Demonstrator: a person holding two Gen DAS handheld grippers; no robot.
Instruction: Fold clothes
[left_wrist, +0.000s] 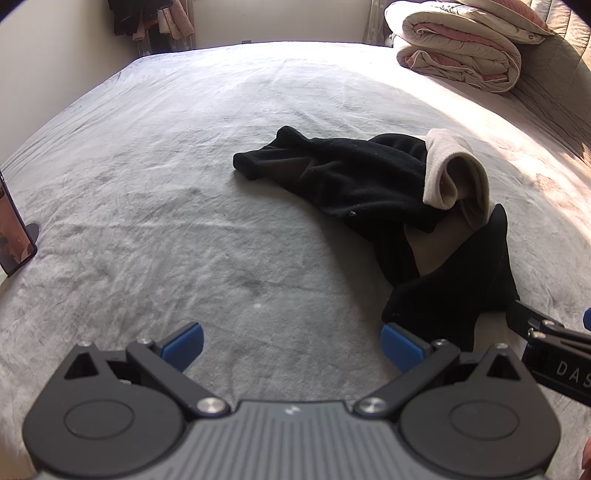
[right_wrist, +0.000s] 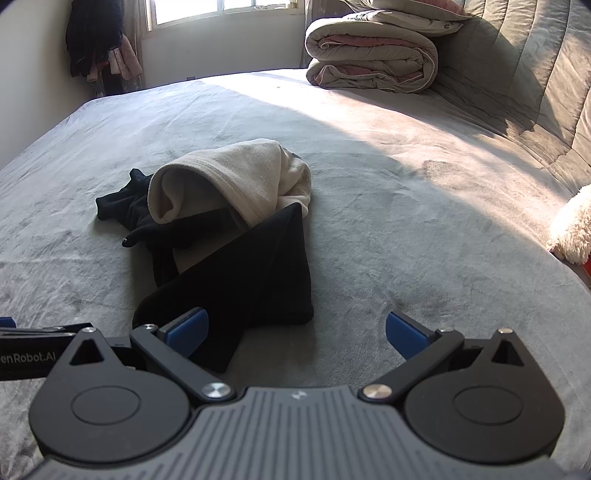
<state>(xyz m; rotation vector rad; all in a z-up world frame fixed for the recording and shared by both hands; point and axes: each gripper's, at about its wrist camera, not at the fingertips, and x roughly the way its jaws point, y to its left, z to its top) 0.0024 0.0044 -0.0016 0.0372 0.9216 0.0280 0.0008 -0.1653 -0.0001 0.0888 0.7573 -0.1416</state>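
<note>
Tools (left_wrist: 291, 347) (right_wrist: 295, 334) gape over crumpled black garment (left_wrist: 351, 181) on bed (left_wrist: 147, 147).

A wide bed (right_wrist: 369, 177) covered in grey plush fills the room. At its far right corner, a folded beige-and-pink comforter (right_wrist: 369, 59) rests against the padded headboard (right_wrist: 517, 74). Behind the bed, a window (right_wrist: 221, 9) throws sunlight across it; dark clothes (right_wrist: 94, 40) hang left of the window.

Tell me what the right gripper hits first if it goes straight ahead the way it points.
Probably the black garment: the open right gripper already has its near corner beside its left finger. The beige garment lies behind it. Depth is uncertain.
</note>
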